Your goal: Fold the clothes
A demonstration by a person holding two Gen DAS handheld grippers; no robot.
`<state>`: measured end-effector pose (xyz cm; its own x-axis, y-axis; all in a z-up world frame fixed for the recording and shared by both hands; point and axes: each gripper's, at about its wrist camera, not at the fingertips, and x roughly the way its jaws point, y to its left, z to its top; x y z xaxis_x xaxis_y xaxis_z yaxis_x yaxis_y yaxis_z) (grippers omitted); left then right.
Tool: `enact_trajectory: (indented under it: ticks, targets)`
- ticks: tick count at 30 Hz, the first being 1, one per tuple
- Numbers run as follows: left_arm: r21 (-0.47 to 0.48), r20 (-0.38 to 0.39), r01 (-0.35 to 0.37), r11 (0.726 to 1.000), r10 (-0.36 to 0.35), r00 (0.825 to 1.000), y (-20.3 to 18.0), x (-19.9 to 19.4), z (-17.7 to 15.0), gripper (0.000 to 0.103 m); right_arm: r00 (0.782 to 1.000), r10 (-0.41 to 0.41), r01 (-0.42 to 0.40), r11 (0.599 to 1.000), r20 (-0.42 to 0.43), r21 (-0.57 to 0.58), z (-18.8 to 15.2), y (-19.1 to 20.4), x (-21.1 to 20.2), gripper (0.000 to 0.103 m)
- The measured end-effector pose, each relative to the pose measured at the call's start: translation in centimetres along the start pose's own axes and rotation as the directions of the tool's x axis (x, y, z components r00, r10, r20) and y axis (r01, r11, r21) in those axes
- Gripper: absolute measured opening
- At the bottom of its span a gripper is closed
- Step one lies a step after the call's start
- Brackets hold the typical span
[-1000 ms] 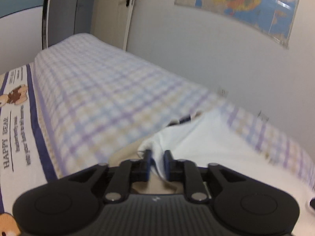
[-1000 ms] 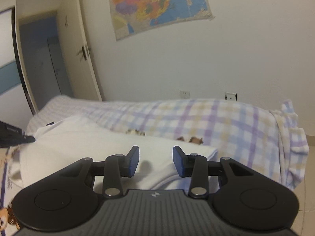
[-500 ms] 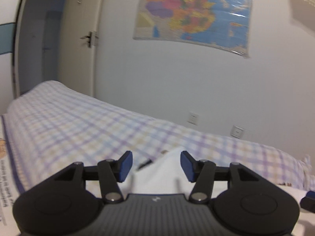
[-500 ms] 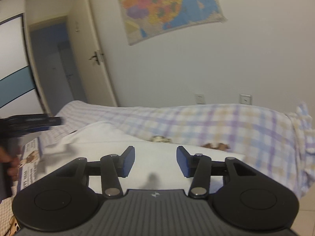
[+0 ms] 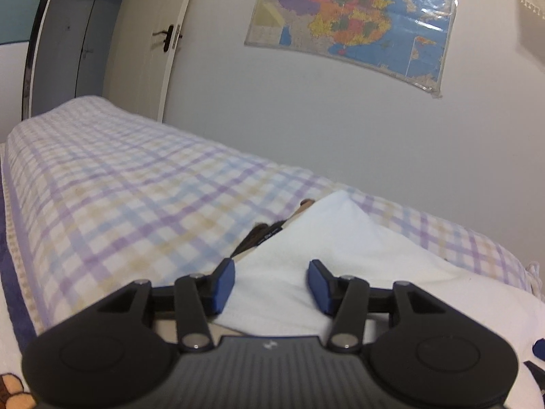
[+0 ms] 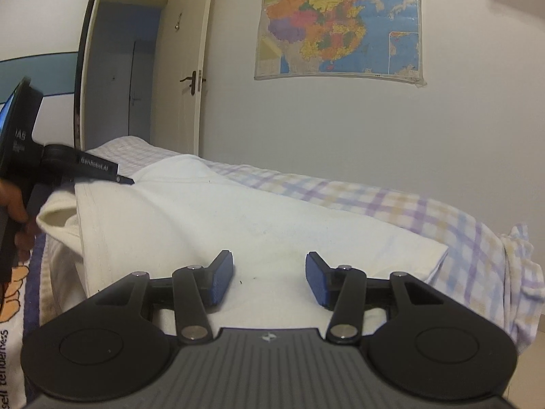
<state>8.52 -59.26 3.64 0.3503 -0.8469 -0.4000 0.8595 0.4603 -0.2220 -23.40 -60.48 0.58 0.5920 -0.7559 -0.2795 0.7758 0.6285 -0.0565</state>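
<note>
White cotton garment (image 6: 218, 225) lies smooth on the checked bedspread (image 5: 112, 197), at twelve o'clock from both claws; left gripper (image 5: 271, 281), having just narrowed slightly, and right gripper (image 6: 269, 277) gape, pinching nothing.

White garment (image 6: 218, 225) lies on a lilac, blue and beige checked blanket (image 5: 129, 197); black tongs (image 6: 269, 279) carry blue pads (image 6: 221, 281).

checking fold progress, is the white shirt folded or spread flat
Folded, at least partly: the white shirt shows a doubled layer with a hemmed edge on top.

Left gripper (image 5: 271, 284), right gripper (image 6: 269, 281): fingers apart, empty
</note>
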Motion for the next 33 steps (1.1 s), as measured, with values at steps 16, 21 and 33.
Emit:
enact_trajectory:
  ticks: [16,21,33]
  targets:
    - [0.036,-0.055,0.028,0.999,-0.026,0.998,-5.1,-7.8,0.5,0.057,0.983,0.169,-0.157,0.977,-0.073,0.143,9.9,-2.4,-0.4,0.051]
    - [0.013,-0.110,-0.020,1.000,0.021,0.994,-5.9,-11.3,0.4,0.057,0.983,0.175,-0.169,0.980,-0.053,0.106,11.4,-1.3,-2.8,0.051]
    - [-0.013,-0.138,-0.235,0.972,0.231,0.963,-4.9,-24.5,1.1,0.076,0.953,0.302,-0.301,0.949,0.002,0.098,14.1,3.3,-10.0,0.056]
